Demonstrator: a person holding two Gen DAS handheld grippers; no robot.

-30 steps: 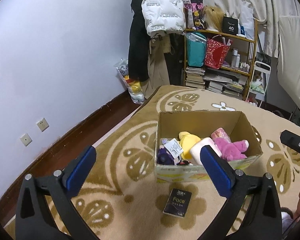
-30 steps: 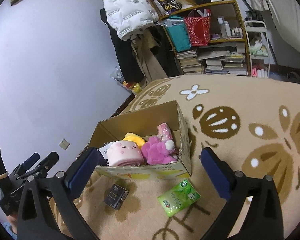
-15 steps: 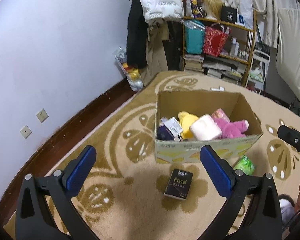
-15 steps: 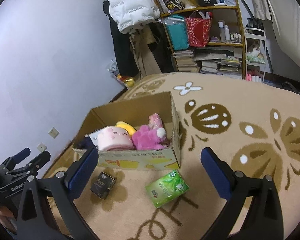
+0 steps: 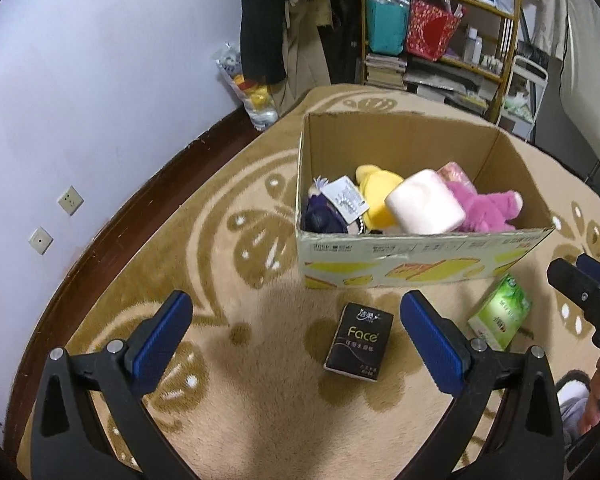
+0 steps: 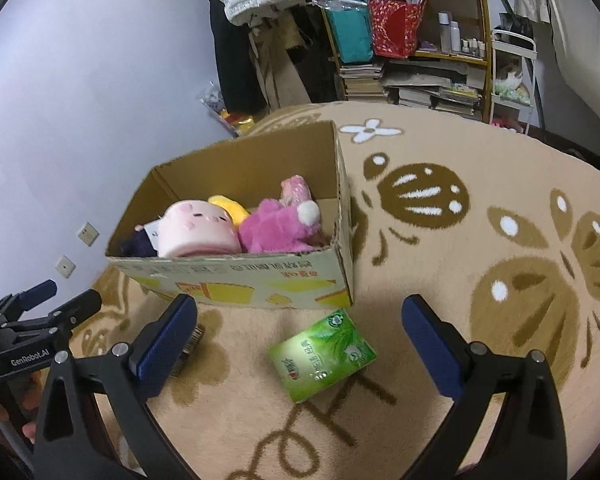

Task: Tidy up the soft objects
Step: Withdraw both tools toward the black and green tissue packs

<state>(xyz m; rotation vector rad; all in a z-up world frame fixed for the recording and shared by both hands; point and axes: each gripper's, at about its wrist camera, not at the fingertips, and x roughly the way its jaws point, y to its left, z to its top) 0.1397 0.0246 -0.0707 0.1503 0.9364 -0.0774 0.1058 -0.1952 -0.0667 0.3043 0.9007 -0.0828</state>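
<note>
A cardboard box (image 5: 420, 264) (image 6: 240, 280) on the rug holds several plush toys: a pink one (image 5: 488, 208) (image 6: 276, 228), a pale pink roll-shaped one (image 5: 424, 208) (image 6: 196, 228), a yellow one (image 5: 376, 192) and a dark purple one (image 5: 320, 216). A black "Face" tissue pack (image 5: 359, 340) lies in front of the box, between my left gripper's open fingers. A green tissue pack (image 6: 322, 354) (image 5: 500, 318) lies between my right gripper's open fingers. My left gripper (image 5: 296, 344) and right gripper (image 6: 296, 344) are both open and empty.
A beige rug (image 5: 240, 400) with brown patterns covers the floor. A lilac wall (image 5: 80, 100) with sockets runs along the left. A wooden shelf (image 5: 440, 40) with bags, books and bottles and hanging coats (image 6: 260, 20) stand behind the box.
Both grippers have tilted down and come closer to the floor in front of the box. The black and green packs now sit between the fingers. Both stay open.
</note>
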